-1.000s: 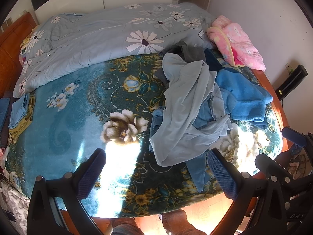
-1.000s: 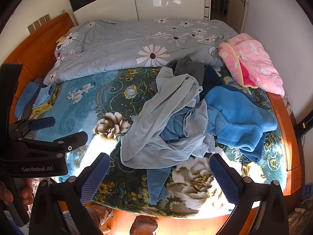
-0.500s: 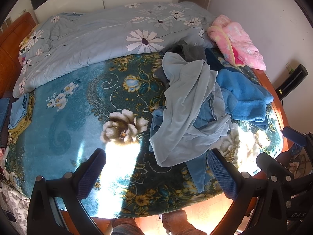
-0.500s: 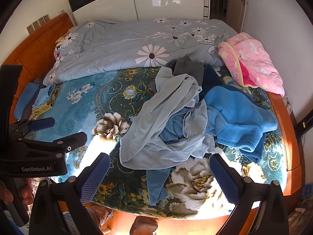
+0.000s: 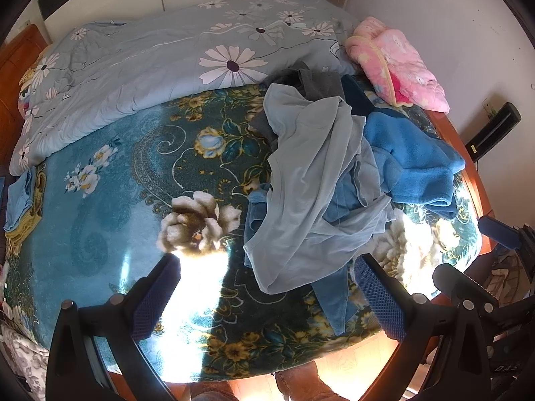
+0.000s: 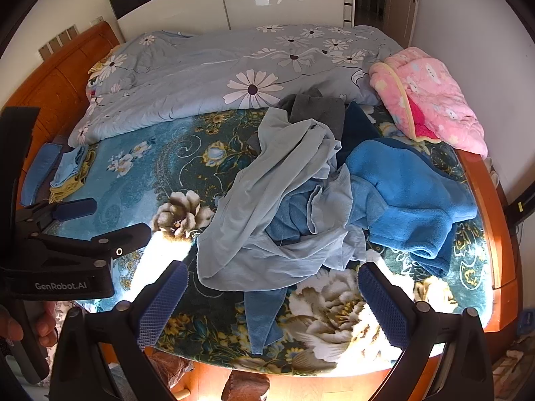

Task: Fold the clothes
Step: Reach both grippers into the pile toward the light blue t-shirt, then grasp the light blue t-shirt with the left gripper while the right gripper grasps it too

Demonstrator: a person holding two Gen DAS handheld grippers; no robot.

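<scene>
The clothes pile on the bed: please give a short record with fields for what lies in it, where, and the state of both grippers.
surface: floral teal blanket
top garment: light blue shirt, crumpled
right of it: blue fleece
behind: grey garment
left gripper: open, empty
right gripper: open, empty
folding: not begun
</scene>
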